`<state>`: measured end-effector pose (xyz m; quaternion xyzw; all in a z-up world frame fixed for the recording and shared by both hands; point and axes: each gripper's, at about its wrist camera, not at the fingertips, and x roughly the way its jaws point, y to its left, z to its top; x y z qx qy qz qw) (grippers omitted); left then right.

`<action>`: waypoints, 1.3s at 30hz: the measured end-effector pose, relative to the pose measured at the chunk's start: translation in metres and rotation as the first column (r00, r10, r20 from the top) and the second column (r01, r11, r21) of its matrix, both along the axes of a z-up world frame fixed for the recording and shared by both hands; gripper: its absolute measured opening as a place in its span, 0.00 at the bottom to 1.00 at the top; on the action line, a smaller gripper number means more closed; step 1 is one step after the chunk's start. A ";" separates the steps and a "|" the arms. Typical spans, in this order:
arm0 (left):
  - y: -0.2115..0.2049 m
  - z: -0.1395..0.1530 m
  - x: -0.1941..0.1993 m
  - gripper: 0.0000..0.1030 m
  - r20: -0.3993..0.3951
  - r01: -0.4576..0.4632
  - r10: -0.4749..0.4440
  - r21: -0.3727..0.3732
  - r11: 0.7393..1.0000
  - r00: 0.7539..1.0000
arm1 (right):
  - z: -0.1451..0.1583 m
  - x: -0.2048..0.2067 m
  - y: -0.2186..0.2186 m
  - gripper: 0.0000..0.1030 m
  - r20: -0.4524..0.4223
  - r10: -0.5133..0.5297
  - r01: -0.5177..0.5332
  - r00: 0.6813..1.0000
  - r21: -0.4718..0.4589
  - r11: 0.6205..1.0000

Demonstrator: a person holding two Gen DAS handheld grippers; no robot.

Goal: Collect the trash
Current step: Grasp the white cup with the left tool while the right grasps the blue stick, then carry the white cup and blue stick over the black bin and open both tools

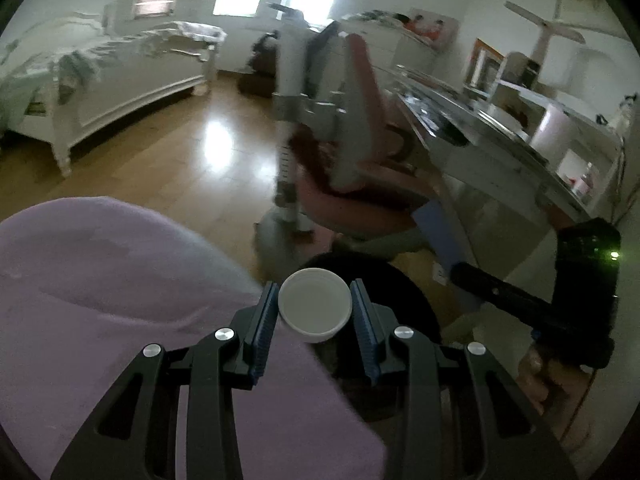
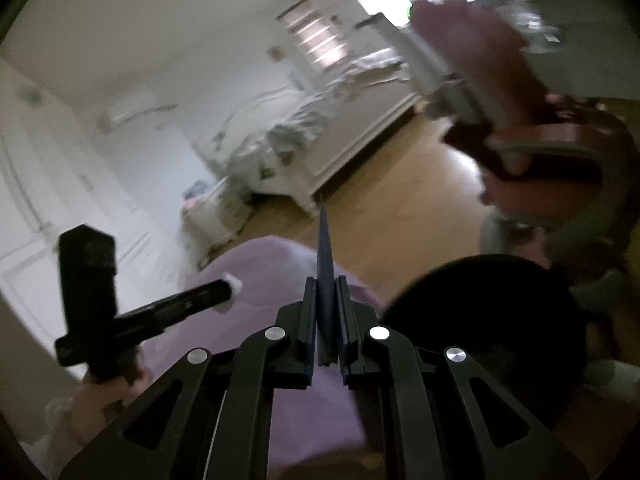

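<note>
The left tongs (image 1: 315, 312) hold one white cup (image 1: 315, 305); the right tongs (image 2: 326, 312) pinch one flat blue sheet (image 2: 325, 264) above the one black bin (image 2: 480, 304)

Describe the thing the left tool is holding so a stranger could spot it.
Start at the purple cloth in the left wrist view and follow its right edge to the left tool. Between its blue pads sits a small white round cap, the only pale disc against the dark round object behind.

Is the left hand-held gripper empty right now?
No, the left hand-held gripper holds a small white cup between its blue pads.
</note>
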<state>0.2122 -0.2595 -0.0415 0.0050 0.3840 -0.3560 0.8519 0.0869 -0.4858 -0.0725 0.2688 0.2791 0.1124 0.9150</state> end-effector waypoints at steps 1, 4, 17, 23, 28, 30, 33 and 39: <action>-0.011 -0.002 -0.001 0.36 -0.005 0.019 -0.019 -0.001 1.000 1.000 | -0.005 -0.011 -0.008 0.10 -0.004 -0.013 0.013 1.000 0.005 1.000; -0.038 -0.008 -0.004 0.36 -0.016 0.060 -0.060 0.012 0.998 0.998 | -0.018 -0.015 -0.034 0.10 -0.027 -0.065 0.065 0.998 0.016 0.998; -0.096 -0.038 -0.001 0.38 -0.076 0.133 -0.130 0.043 0.990 0.989 | -0.065 -0.004 -0.070 0.10 -0.113 -0.146 0.152 0.983 0.051 0.987; -0.098 -0.034 -0.004 0.90 -0.011 0.099 -0.098 0.074 0.992 0.995 | -0.073 -0.004 -0.076 0.55 -0.147 -0.192 0.203 0.970 0.057 0.978; -0.087 -0.027 -0.006 0.92 0.000 0.078 -0.079 0.075 0.994 0.997 | -0.073 -0.004 -0.072 0.58 -0.147 -0.194 0.203 0.970 0.045 0.978; -0.080 -0.021 -0.009 0.95 0.018 0.063 -0.065 0.072 0.995 0.998 | -0.070 -0.005 -0.067 0.62 -0.143 -0.188 0.196 0.972 0.046 0.980; -0.065 -0.012 -0.015 0.95 0.044 0.029 -0.032 0.075 0.997 0.999 | -0.062 -0.006 -0.054 0.63 -0.132 -0.170 0.176 0.977 0.040 0.984; -0.011 0.006 -0.024 0.95 0.055 -0.089 0.088 0.033 0.995 0.995 | -0.040 -0.002 -0.016 0.73 -0.098 -0.106 0.109 0.990 0.019 0.994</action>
